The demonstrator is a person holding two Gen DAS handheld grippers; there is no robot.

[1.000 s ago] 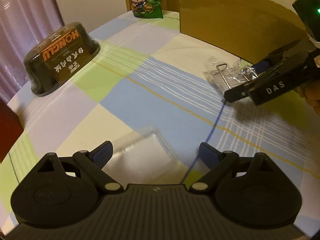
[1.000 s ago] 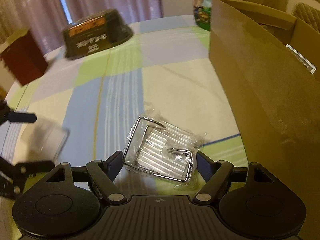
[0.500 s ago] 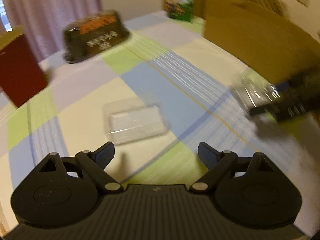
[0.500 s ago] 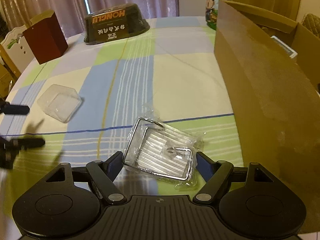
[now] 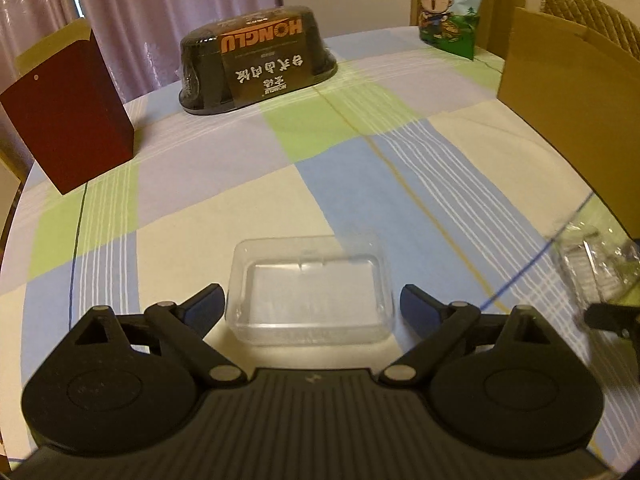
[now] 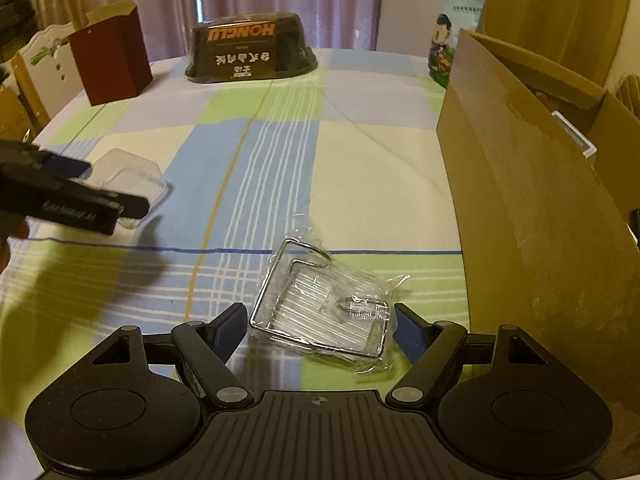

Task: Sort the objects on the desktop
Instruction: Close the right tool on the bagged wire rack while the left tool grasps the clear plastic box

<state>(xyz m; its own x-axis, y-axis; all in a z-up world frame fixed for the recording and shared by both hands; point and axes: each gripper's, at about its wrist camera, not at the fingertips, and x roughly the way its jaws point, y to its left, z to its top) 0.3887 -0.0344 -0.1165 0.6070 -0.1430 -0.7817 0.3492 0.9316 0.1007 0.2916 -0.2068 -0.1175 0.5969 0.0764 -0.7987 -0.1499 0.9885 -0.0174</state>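
On the checked tablecloth [image 5: 224, 184] the left gripper [image 5: 310, 304] is sitting low with its blue-padded fingers [image 5: 206, 304] spread wide on either side of a clear plastic tray [image 5: 308, 296]. The tray is lying flat between them, and neither pad looks to be touching it. Over to the right, the right gripper [image 6: 318, 326] is doing pretty much the same thing with a wire rack in a clear wrapper [image 6: 320, 308] (shiny metal frame, crinkly plastic all round it). Its fingers [image 6: 228, 326] are standing apart too, with the near end of the rack lying between the tips, flat on the cloth. Can't tell whether the pads are grazing the wrapper.

A big open cardboard box [image 6: 532, 184] is standing just right of the rack. At the far side of the table a dark package marked HONGLU [image 5: 258, 60] is lying upside down, a dark red paper box [image 5: 66, 116] is standing upright to its left, and a green snack bag with a cartoon figure [image 5: 450, 12] is standing off to the right.
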